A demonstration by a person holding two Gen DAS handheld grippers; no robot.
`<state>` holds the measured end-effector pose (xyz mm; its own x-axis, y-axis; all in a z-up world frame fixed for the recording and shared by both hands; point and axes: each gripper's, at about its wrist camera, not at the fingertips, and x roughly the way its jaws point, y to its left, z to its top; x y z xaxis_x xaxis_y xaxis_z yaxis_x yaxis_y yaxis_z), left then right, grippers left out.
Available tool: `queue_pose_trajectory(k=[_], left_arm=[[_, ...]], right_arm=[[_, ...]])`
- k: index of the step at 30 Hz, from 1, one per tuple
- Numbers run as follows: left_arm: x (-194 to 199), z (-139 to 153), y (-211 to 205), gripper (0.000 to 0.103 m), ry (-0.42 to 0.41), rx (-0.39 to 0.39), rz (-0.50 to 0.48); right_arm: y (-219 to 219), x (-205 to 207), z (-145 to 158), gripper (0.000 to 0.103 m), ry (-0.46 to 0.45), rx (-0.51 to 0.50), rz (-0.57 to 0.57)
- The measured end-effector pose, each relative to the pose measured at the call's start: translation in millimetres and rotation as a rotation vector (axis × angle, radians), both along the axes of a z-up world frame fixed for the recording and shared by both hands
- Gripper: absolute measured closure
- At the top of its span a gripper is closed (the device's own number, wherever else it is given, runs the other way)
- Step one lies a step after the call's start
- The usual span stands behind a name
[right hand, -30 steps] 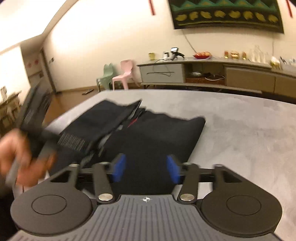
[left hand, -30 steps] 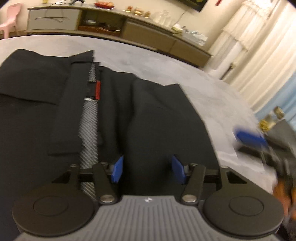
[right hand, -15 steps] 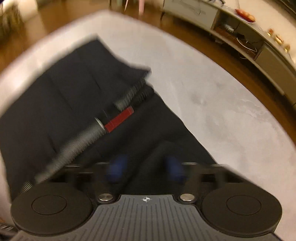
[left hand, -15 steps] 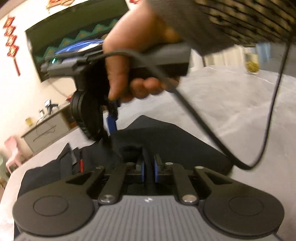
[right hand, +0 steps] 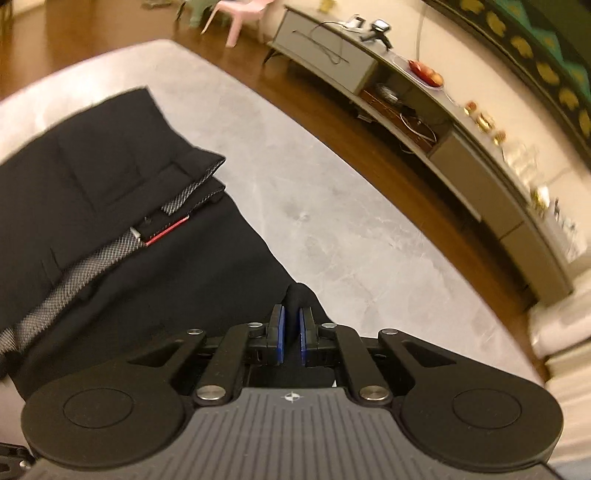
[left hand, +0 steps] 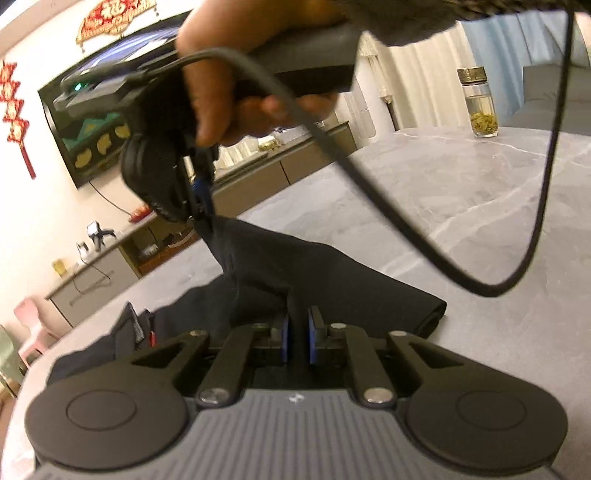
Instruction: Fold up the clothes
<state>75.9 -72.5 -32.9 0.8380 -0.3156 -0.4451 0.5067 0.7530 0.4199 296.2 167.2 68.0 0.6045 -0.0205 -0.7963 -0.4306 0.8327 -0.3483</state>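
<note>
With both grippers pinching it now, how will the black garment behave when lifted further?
The black garment probably hangs limp: it already peaks up to the right gripper and sags between there and the left gripper. Its loose waistband may flop open. It looks light, and likely drags across the table.

Each hand-held gripper is built on a ribbed grey plastic body marked at its front centre with a small white compass-like emblem. Two round matt-black discs, each with a recessed circle, are set at the sides, and black link arms are pinned to the body by silver round-headed screws. The left gripper and the right gripper are both fitted with flat blue pads on short black fingers. In the left wrist view, the right gripper's dark grey handle is seen, and a thick black cable is looped from it. A dark woven sleeve with a pale check is worn on the right arm.
</note>
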Motion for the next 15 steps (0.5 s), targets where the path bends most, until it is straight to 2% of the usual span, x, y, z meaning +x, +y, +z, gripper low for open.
queue_pose_trajectory(k=[1, 3, 5, 6, 8, 10, 12, 14, 15], left_arm=[[-3.3, 4.3, 1.0, 0.093, -0.036, -0.004, 0.017], [-3.0, 15.8, 7.9, 0.093, -0.099, -0.032, 0.085], [12.3, 12.8, 14.1, 0.094, -0.017, -0.054, 0.116], [20.3, 7.3, 16.5, 0.094, 0.047, -0.065, 0.123], [31.3, -5.3, 19.6, 0.094, 0.156, -0.081, 0.12], [30.0, -8.8, 16.5, 0.093, 0.155, -0.061, 0.102], [29.4, -8.7, 13.8, 0.092, 0.153, -0.056, 0.091], [29.4, -10.5, 11.2, 0.09, 0.152, -0.049, 0.088], [29.6, -12.5, 10.5, 0.09, 0.154, -0.044, 0.09]], right_arm=[[-2.0, -0.4, 8.5, 0.102, -0.023, 0.036, -0.004], [-11.7, -5.7, 32.9, 0.103, -0.106, 0.188, 0.009], [-31.7, -10.0, 51.6, 0.103, -0.182, 0.324, -0.058], [-41.5, -8.0, 48.1, 0.103, -0.174, 0.338, -0.103], [-52.9, 0.8, 17.8, 0.103, -0.103, 0.236, -0.177], [-60.6, 6.6, -10.2, 0.103, -0.046, 0.137, -0.234], [-56.1, 3.9, -13.1, 0.102, -0.017, 0.184, -0.227], [-34.3, -1.5, -9.1, 0.089, 0.007, 0.235, -0.153], [-19.4, -2.8, -9.3, 0.063, 0.027, 0.237, -0.102]])
